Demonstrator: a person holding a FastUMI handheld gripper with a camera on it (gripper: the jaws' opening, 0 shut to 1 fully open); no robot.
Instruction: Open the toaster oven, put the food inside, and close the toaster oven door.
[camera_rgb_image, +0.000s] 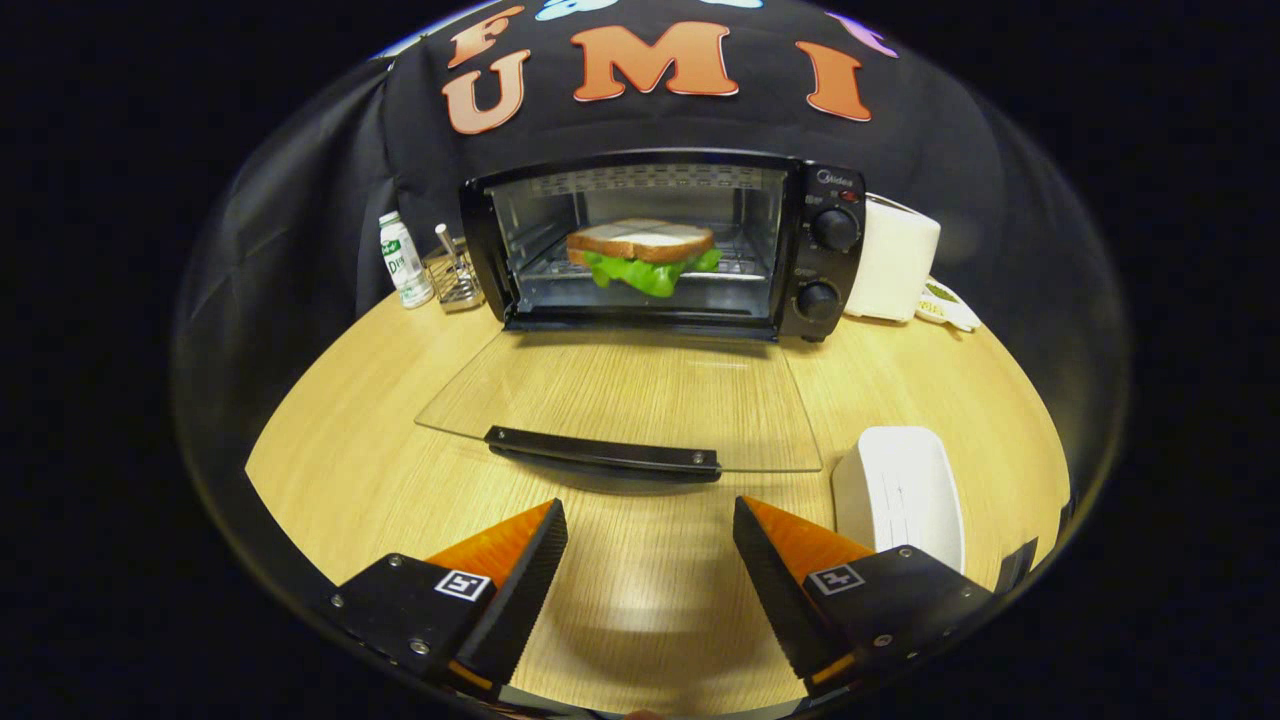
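Sandwich (643, 255) inside open toaster oven (660, 245), gripper (650, 525) empty, spread

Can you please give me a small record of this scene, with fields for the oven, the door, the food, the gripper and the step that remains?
oven: toaster oven at the back of the wooden table
door: glass door folded down flat, handle just ahead of the gripper
food: sandwich with lettuce, on the rack inside
gripper: gripper open, holding nothing
remaining step: close the door
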